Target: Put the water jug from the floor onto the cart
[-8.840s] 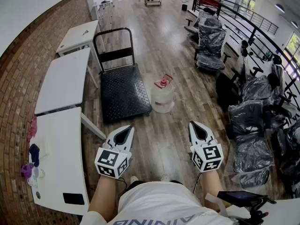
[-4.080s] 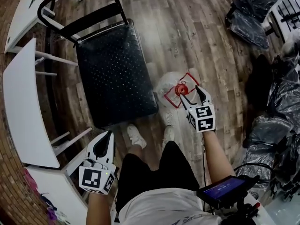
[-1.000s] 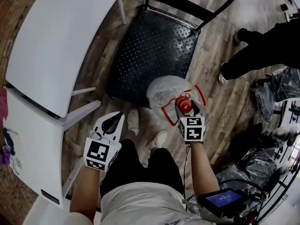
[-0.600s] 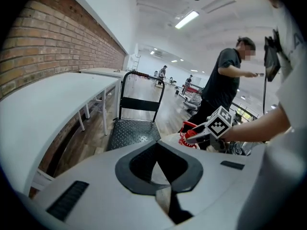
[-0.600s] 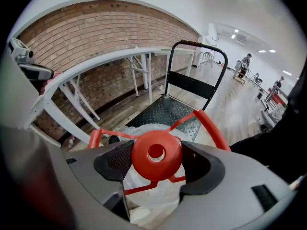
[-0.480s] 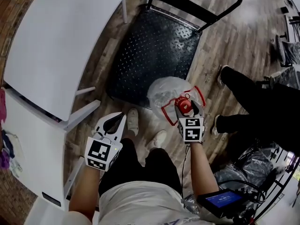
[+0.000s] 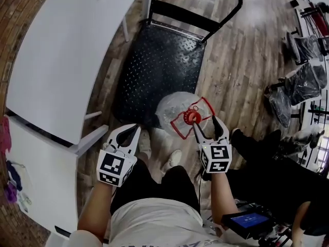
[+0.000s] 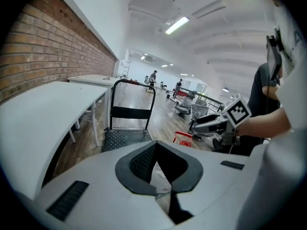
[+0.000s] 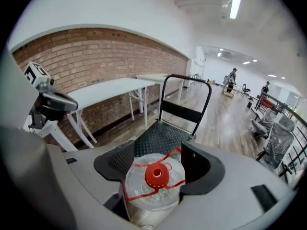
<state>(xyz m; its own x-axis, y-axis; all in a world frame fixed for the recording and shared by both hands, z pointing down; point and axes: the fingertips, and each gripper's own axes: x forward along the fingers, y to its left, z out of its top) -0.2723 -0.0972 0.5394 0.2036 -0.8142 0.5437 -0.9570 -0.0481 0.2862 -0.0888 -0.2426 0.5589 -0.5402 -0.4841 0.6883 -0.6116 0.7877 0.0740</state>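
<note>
The clear water jug (image 7: 175, 111) with a red cap (image 7: 193, 118) and red carry frame stands upright at the near right corner of the black cart (image 7: 154, 71). Whether its base rests on the deck or on the floor I cannot tell. My right gripper (image 7: 205, 123) is open just behind the cap, its jaws apart and touching nothing. In the right gripper view the jug (image 9: 153, 186) sits low between the open jaws of the right gripper (image 9: 156, 152), with the cart deck (image 9: 158, 138) beyond. My left gripper (image 7: 128, 134) hangs shut and empty to the left of the jug.
White tables (image 7: 61, 50) line the brick wall on the left. The cart's push handle (image 7: 195, 18) is at its far end. A person in black (image 7: 262, 163) stands close at the right. Plastic-wrapped chairs (image 7: 303, 78) fill the far right. My shoes (image 7: 172, 160) are just behind the jug.
My right gripper was shut on the jug's red top; it is now open and drawn back off it. The jug sits lower, by the cart's corner. The bystander moved toward the lower right.
</note>
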